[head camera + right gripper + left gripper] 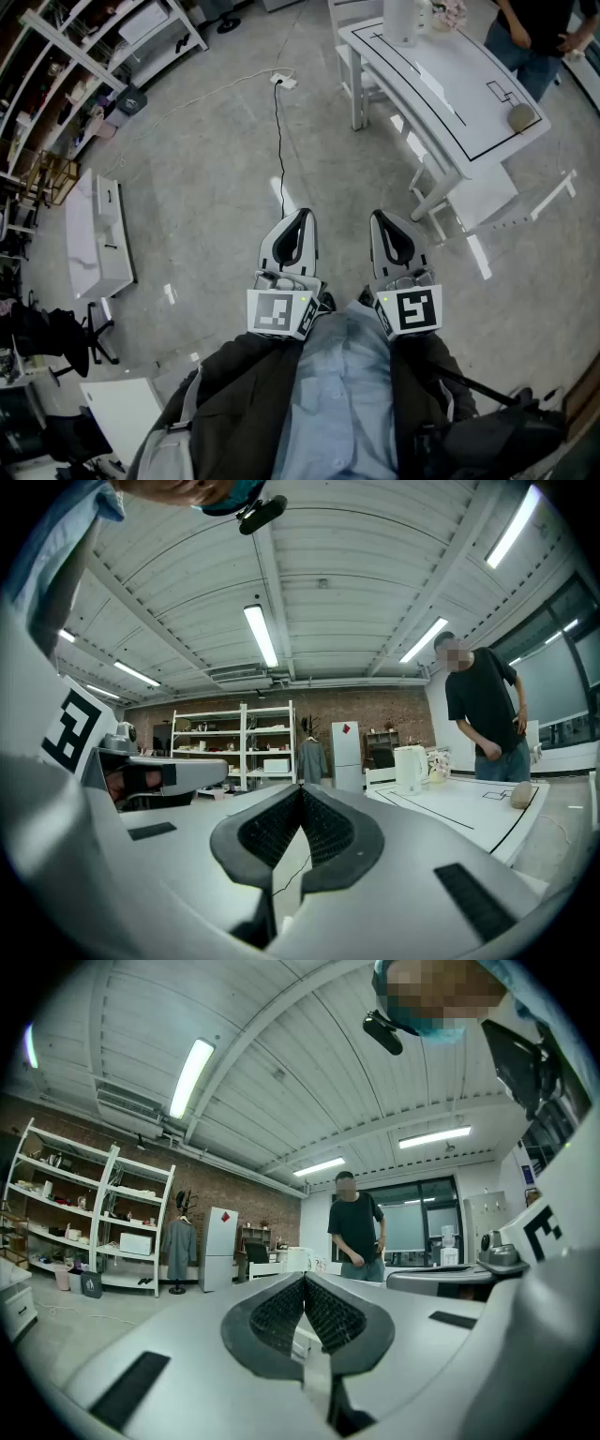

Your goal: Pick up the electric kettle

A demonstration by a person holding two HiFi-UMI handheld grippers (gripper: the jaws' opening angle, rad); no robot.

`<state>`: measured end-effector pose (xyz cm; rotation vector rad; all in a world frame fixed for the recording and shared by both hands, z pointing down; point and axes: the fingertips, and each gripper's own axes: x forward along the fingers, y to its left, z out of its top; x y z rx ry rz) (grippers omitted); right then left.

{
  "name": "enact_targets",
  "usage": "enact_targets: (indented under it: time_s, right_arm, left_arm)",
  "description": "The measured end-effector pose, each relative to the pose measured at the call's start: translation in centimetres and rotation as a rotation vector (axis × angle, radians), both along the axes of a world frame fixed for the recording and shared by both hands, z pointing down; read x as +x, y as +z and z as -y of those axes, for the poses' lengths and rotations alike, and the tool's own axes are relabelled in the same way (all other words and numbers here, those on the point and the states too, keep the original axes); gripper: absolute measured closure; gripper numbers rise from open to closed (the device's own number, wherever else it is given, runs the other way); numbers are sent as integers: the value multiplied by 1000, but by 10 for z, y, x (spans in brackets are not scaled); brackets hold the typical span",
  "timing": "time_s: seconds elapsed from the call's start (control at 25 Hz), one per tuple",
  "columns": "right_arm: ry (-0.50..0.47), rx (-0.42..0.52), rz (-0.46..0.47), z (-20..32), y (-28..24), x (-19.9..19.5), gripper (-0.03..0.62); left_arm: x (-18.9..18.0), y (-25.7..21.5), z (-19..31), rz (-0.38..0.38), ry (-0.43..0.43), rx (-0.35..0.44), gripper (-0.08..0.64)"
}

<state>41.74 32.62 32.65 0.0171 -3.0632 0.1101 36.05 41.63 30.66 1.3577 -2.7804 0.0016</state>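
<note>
Holds the left gripper [300, 216] and right gripper [381, 217] level and side by side over the floor, well short of the table [469, 103]. Has both claws fully closed, pads meeting at the tips, nothing caught in either. Leaves the kettle [400, 19] untouched: white, upright on the table's far end, well apart from both grippers. Shows a grey lump [521, 116] on the table's other end and a person [539, 28] standing beside the table near that lump. Shows a black cable [279, 141] on the floor left of the table, reaching toward the grippers, and shelves [84, 66] well off to the table's left.
</note>
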Motion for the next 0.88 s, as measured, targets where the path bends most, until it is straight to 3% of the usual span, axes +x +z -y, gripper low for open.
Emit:
enact_targets:
  time_s: [0.52, 0.88]
  right_arm:
    - [-34, -12, -2, 32, 11, 6, 575]
    - [-100, -89, -13, 46, 30, -13, 574]
  left_arm:
    - [7, 12, 35, -21, -22, -9, 557]
    - [-6, 33, 49, -61, -65, -27, 556]
